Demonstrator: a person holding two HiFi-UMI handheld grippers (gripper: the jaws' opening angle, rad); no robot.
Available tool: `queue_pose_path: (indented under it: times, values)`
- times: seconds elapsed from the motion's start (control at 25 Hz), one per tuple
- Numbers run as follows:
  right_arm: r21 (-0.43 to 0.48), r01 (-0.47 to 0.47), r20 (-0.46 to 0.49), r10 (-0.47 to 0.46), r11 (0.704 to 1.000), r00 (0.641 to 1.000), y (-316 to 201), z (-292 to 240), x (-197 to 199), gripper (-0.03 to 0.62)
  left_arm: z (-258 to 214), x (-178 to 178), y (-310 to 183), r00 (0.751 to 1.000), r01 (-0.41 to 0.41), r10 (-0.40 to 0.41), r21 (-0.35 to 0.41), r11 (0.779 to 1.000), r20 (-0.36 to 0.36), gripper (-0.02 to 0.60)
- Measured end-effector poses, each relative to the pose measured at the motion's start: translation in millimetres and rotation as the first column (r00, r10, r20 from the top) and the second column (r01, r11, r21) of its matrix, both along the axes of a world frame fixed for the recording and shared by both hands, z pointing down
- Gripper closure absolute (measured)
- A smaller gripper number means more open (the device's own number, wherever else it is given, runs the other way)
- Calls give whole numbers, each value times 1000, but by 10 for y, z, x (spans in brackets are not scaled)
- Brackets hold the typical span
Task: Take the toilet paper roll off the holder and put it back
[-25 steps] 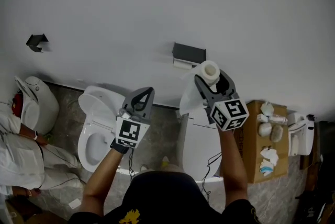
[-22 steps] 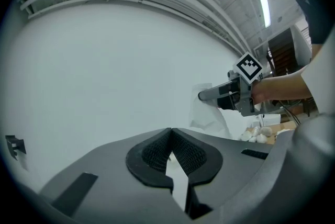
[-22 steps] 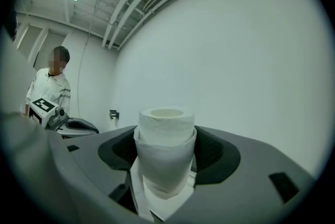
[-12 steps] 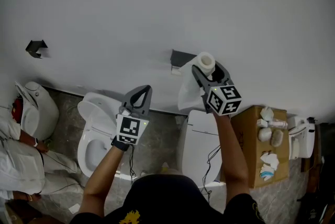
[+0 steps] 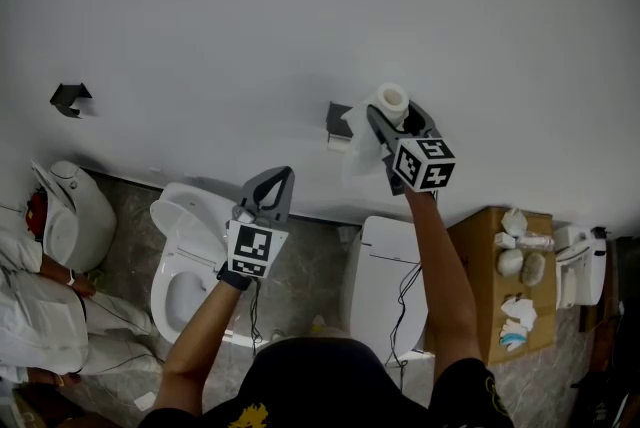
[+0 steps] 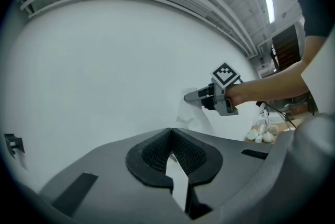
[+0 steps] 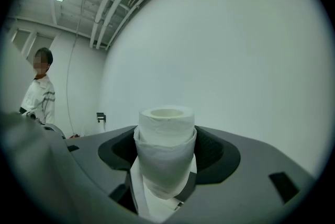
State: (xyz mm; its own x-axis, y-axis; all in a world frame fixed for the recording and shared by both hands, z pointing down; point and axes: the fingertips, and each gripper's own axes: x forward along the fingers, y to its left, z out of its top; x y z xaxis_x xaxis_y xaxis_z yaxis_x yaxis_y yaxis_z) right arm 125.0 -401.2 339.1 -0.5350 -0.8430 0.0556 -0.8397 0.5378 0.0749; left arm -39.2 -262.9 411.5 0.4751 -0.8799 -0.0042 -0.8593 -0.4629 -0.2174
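Observation:
My right gripper (image 5: 396, 113) is shut on a white toilet paper roll (image 5: 392, 101), held upright with its core hole facing up. It is close to the white wall, just right of the dark grey holder (image 5: 338, 115). A loose tail of paper (image 5: 360, 149) hangs from the roll. In the right gripper view the roll (image 7: 166, 136) fills the gap between the pads of that gripper (image 7: 166, 157). My left gripper (image 5: 278, 178) is lower and to the left, above a toilet, shut with nothing in it. Its pads (image 6: 157, 150) meet at the tips.
An open toilet (image 5: 178, 261) is below the left gripper and a closed-lid toilet (image 5: 385, 291) below the right arm. A cardboard box (image 5: 490, 276) with small items is at right. A person in white (image 5: 35, 311) sits at far left. A small dark bracket (image 5: 70, 97) hangs on the wall.
My right gripper has carried the roll up the picture, toward the wall, and now sits beside the holder. The left gripper has hardly shifted in view.

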Motion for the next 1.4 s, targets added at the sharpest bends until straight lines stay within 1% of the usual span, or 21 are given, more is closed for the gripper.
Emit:
queue_pose_path:
  times: [0.28, 0.48, 0.72, 0.96, 1.2, 1.4]
  values:
    - [-4, -3, -7, 3, 1000, 1000, -312, 63, -16, 298, 48, 16, -32, 1000, 6, -6, -7, 1000, 13, 563]
    - [-19, -4, -11, 4, 1000, 1000, -500, 192, -63, 298, 67, -90, -86, 999, 29, -29, -7, 1000, 20, 563]
    - [-33, -18, -9, 17, 999, 1000, -635, 400, -36, 298, 163, -152, -95, 999, 49, -49, -30, 998, 10, 563]
    - [-64, -36, -11, 35, 997, 999, -744, 635, -43, 298, 235, -190, -95, 998, 56, -55, -46, 997, 22, 563]
    - [-82, -62, -54, 58, 995, 997, -846, 853, -46, 298, 280, -224, -108, 998, 63, -62, -57, 996, 20, 563]
    - [-107, -60, -35, 57, 992, 998, -896, 958, -71, 298, 286, -233, -58, 998, 68, -67, -63, 996, 22, 563]
